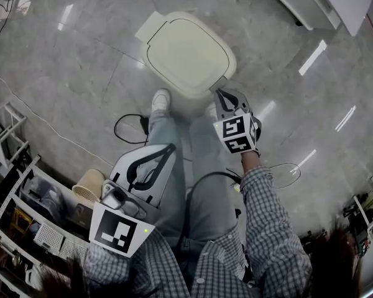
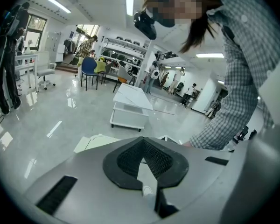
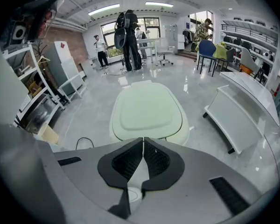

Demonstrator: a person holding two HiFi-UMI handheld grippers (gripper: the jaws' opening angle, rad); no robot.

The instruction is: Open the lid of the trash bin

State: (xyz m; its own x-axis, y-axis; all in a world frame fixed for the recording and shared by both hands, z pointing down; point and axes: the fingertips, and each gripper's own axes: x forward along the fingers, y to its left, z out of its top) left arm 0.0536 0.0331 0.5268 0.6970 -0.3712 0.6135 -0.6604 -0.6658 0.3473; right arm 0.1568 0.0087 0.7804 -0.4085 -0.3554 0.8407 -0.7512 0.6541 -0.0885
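Bin lid (image 1: pixel 186 53) shut; R gripper (image 1: pixel 219 92) just beside lid's near edge, jaws together, empty; L gripper (image 1: pixel 171 146) well back, same.

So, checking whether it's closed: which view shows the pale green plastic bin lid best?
Head view: the pale green plastic bin lid shows almost whole, closed. Right gripper view hides its near edge; left gripper view catches a sliver.

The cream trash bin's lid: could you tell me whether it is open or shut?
Shut: the cream plastic lid lies flat, with no gap showing at its rim.
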